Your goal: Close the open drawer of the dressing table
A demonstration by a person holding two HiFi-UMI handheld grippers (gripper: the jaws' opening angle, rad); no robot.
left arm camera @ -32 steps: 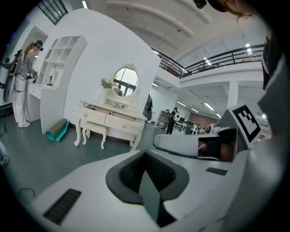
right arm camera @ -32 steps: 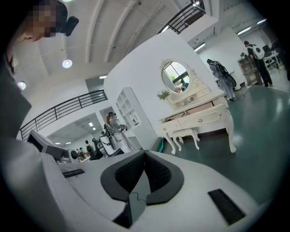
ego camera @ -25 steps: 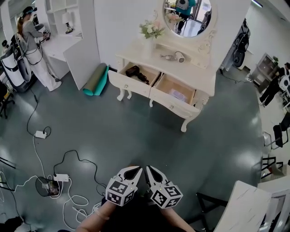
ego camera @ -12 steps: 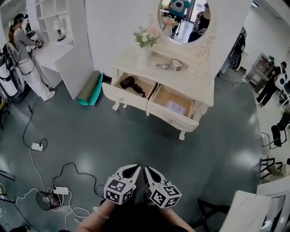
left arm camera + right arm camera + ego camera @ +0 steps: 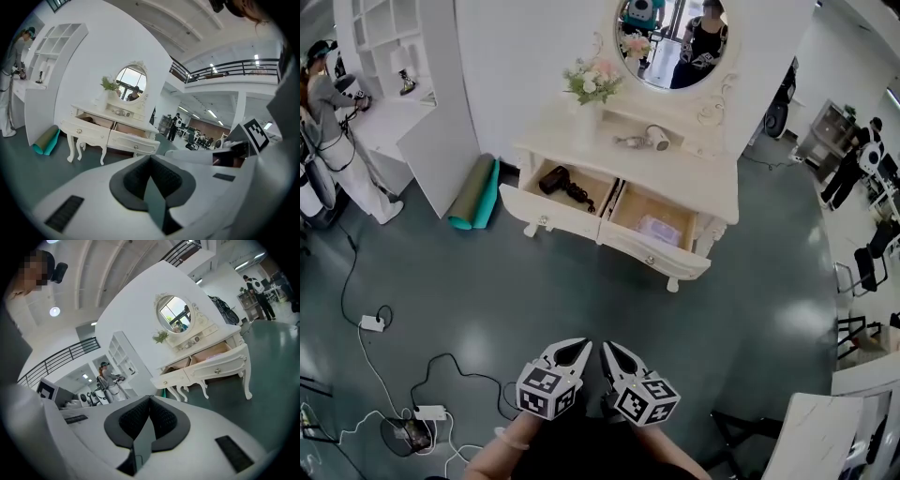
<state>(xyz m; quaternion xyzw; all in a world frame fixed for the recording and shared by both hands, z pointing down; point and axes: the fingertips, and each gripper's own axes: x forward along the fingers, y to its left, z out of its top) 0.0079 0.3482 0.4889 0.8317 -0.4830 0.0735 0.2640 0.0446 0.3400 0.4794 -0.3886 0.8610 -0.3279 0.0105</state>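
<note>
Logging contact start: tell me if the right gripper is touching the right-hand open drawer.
Apart. The head view shows open floor between the right gripper and the right-hand open drawer.

Staged lab hall, not a home: dressing table (image 5: 680, 180) against a freestanding wall panel (image 5: 534, 56), power strip (image 5: 371, 323) on the floor to its left.

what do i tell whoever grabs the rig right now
Left gripper: shut, empty. Right gripper: shut, empty. Both are held low, well short of the dressing table.
Both drawers are open: the left drawer holds a hair dryer, the right drawer a pale packet.
Done: nothing.
Left: walk up and push the drawers shut.
</note>
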